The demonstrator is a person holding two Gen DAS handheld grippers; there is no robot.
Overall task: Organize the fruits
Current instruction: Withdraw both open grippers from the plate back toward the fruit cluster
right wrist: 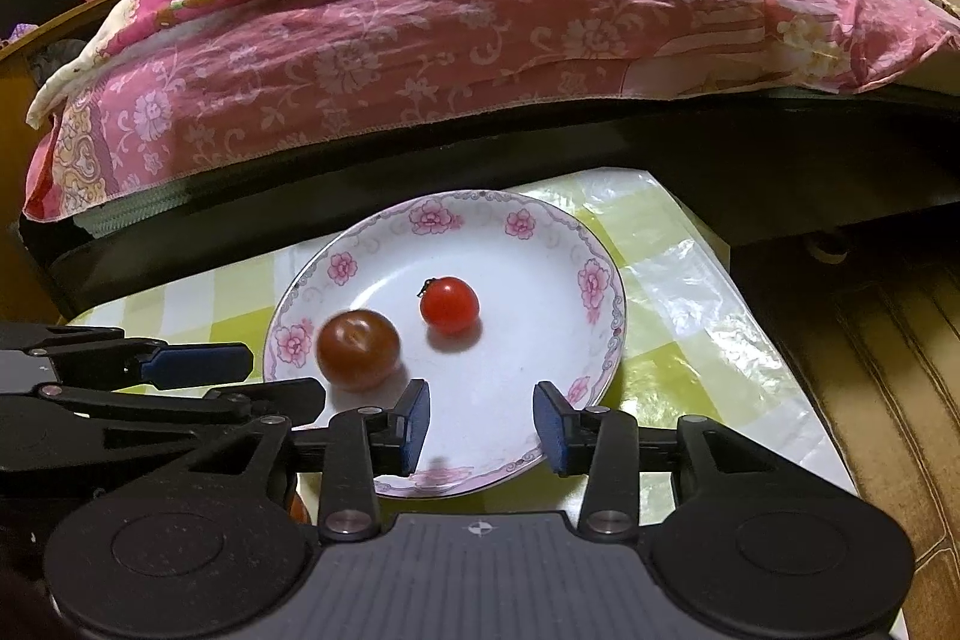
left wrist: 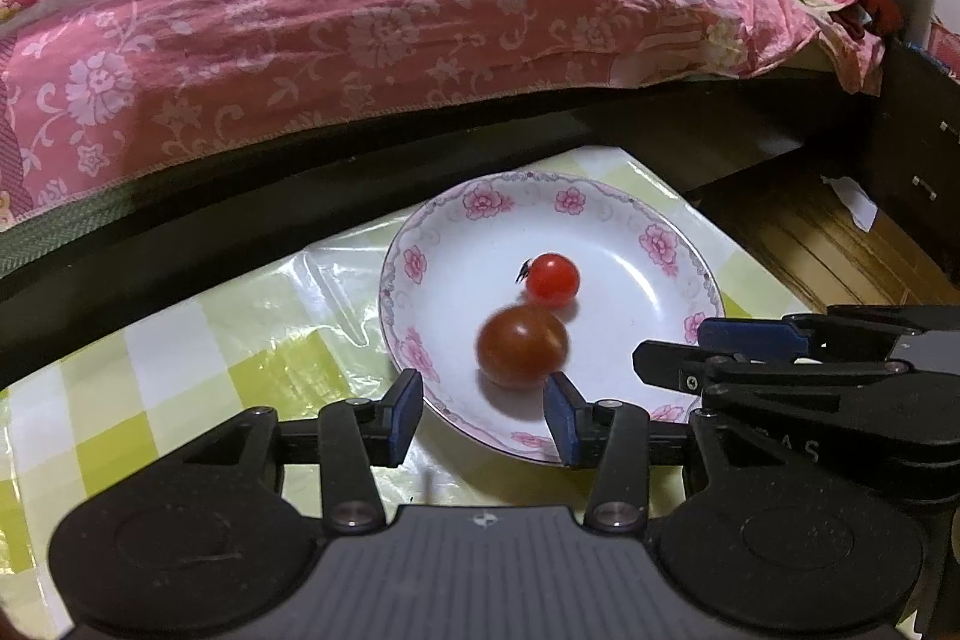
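A bed [left wrist: 360, 40] under pink floral covers fills the background, its dark frame running just behind a small table [left wrist: 180, 340] with a yellow-green checked cloth. A flowered plate [right wrist: 480, 232] sits near the table's far edge. On it lie two tomatoes, close together: a dark one [right wrist: 358, 349] (blurred) and a brighter red one [right wrist: 449, 304]. The left gripper [left wrist: 483, 415] and right gripper [right wrist: 482, 421] hover over the plate's near rim, jaws parted, holding nothing.
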